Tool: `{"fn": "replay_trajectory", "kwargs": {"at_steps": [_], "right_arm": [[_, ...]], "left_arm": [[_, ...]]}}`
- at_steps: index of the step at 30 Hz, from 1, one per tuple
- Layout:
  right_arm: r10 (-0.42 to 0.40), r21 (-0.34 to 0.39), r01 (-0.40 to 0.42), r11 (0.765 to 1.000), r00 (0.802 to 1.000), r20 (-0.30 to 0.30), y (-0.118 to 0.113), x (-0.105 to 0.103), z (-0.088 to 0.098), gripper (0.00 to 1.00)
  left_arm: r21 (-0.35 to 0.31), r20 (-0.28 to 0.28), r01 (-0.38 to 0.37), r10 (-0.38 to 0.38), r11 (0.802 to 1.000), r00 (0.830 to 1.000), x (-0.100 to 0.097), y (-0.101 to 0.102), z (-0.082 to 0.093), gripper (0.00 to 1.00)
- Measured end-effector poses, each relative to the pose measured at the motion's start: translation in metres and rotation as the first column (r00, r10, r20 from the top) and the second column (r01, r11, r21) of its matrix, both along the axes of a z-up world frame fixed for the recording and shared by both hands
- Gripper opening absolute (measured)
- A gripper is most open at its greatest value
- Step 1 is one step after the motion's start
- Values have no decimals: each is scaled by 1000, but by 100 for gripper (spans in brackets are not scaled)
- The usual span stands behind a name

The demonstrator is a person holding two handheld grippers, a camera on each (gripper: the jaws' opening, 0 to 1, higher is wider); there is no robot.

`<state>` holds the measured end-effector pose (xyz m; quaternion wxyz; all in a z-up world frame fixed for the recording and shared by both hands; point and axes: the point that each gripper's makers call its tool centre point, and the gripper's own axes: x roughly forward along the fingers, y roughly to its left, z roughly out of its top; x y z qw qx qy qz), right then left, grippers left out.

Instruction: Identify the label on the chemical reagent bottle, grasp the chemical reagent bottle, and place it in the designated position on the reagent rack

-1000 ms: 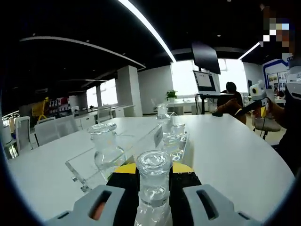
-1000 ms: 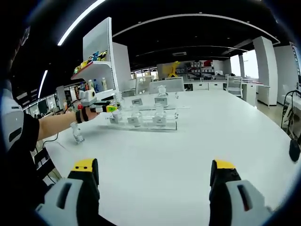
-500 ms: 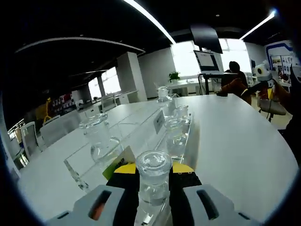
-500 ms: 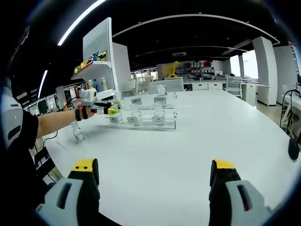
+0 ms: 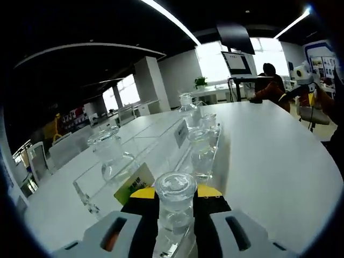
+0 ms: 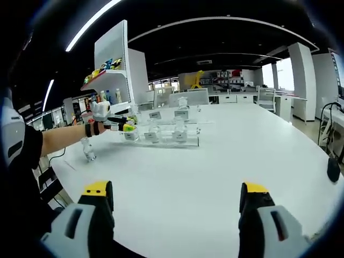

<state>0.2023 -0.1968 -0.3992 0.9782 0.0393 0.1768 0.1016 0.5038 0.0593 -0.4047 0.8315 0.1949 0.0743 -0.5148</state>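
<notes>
Left gripper (image 5: pixel 176 200) clamps a glass-stoppered reagent bottle (image 5: pixel 174 207) at the clear acrylic rack (image 5: pixel 156 161).
Rack label (image 5: pixel 134 183) green, text unreadable; right gripper (image 6: pixel 176 200) spread wide, empty.

the left gripper (image 5: pixel 174 207), clamped on a stoppered glass reagent bottle (image 5: pixel 174 201), has carried it from just short of the clear acrylic reagent rack (image 5: pixel 156 156) to the rack's near end. a green and white label (image 5: pixel 133 183) now shows just left of the bottle, closer than half a second ago. in the right gripper view the left gripper (image 6: pixel 126 126) has moved up against the rack's left end (image 6: pixel 131 137).
</notes>
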Motion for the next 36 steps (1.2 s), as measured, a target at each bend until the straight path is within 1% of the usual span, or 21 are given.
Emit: {"fn": "replay_trajectory", "kwargs": {"at_steps": [7,14,18,25,36], "right_arm": [[-1,-4,1,1000,1000,7,-1,-1,2,94],[5,-2,-5,1000,1000,13,1,-1,3,94],[5,-3,-5,1000,1000,15,0,-1,4,94],[3,-3,-3,1000,1000,20,-2,-2,5,94],[-1,2,1,1000,1000,25,-2,-5,4,94]], "left_arm": [[5,21,17,-17,1000,1000,-1,1,0,26],[-7,12,20,-20,1000,1000,-1,0,2,28],[-2,21,16,-16,1000,1000,0,1,2,27],[-4,18,7,-6,1000,1000,-1,3,3,28],[1,36,14,-14,1000,999,-2,4,11,30]]}}
